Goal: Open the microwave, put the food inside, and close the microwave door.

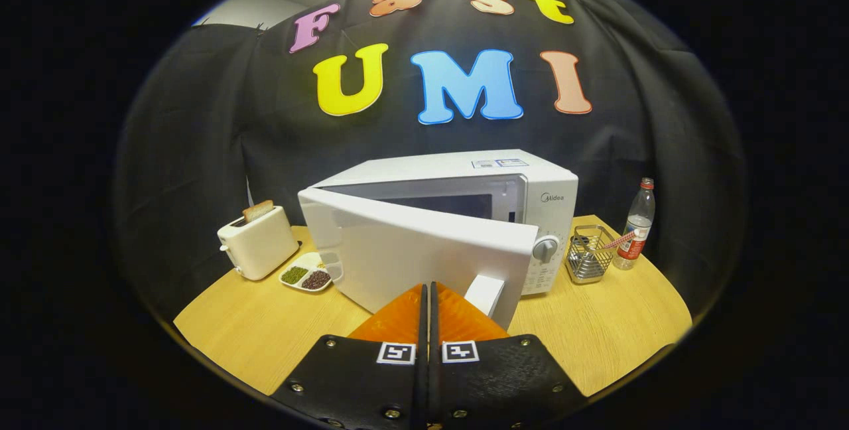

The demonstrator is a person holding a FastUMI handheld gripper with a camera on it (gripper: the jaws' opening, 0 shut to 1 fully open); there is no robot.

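Your gripper (428, 287) sits nearest, its two fingers pressed together with nothing between them, their tips right up against the lower face of the microwave door (418, 251). Whether they actually touch it cannot be told.

That white door stands partly open, hinged on the left and swung out toward you, with its block-shaped handle (485, 294) just right of your fingertips.

Behind the door is the white microwave (464, 171), set in the middle of the wooden tabletop (597, 330), its control panel with a round knob (545, 249) on the right. The dark cavity shows above the door's top edge.

Left of the door, on the tabletop, lies a small divided dish (306, 275) holding green and dark brown food in separate compartments. Just beyond it, toward the left edge, stands a white toaster (259, 244) with a slice of toast (258, 210) upright in its slot.

Toward the right edge sits a wire basket (589, 259), and just beside it a clear plastic bottle (637, 224) with a red cap.
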